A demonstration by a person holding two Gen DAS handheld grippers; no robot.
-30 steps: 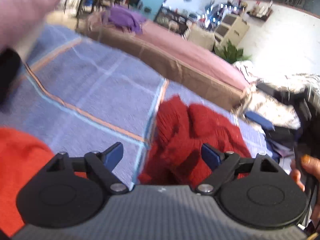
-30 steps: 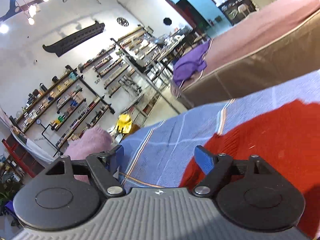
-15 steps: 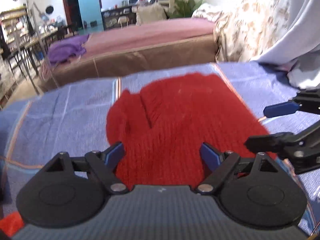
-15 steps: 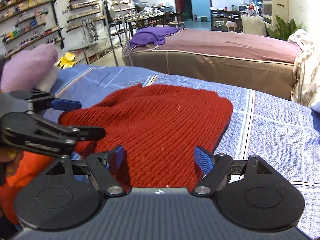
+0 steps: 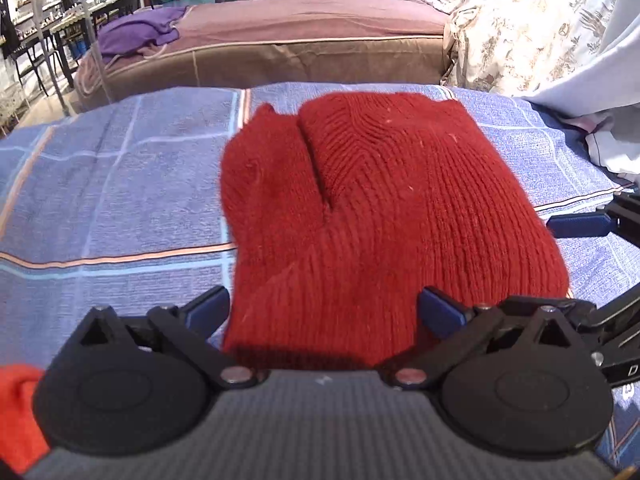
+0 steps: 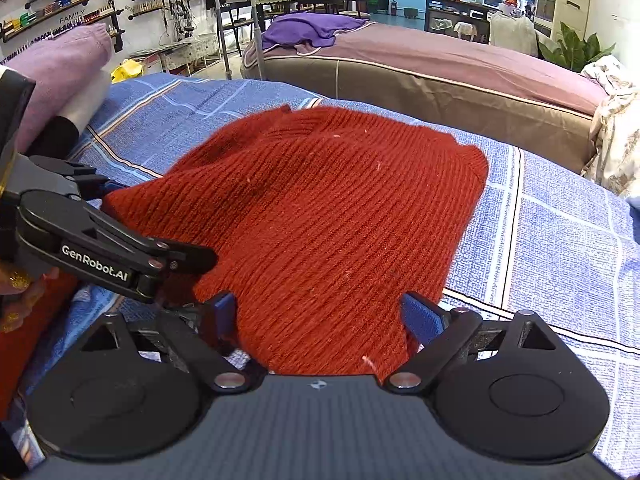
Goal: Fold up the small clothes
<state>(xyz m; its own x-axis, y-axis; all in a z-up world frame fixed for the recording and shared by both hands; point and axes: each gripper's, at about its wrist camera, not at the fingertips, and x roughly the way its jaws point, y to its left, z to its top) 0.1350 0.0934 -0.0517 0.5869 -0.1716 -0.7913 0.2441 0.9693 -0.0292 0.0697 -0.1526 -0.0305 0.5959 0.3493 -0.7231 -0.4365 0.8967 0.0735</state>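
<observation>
A dark red knit sweater (image 5: 380,216) lies partly folded on the blue checked bedspread (image 5: 112,184); it also shows in the right wrist view (image 6: 328,216). My left gripper (image 5: 324,306) is open, its blue-tipped fingers either side of the sweater's near edge. My right gripper (image 6: 320,312) is open over the sweater's near right edge. In the left wrist view the right gripper's fingers (image 5: 580,226) show at the right edge. In the right wrist view the left gripper's body (image 6: 100,252) shows at the left, beside the sweater.
An orange garment (image 5: 18,404) lies at the near left. A brown bed (image 5: 288,48) with a purple cloth (image 5: 136,36) stands behind. A floral quilt (image 5: 532,28) and white cloth (image 5: 608,64) lie at the right. A pink-sleeved arm (image 6: 56,76) is at the left.
Both grippers swung round from looking across the room to face the red sweater, then closed in on its near edge. The sweater now lies flatter.
</observation>
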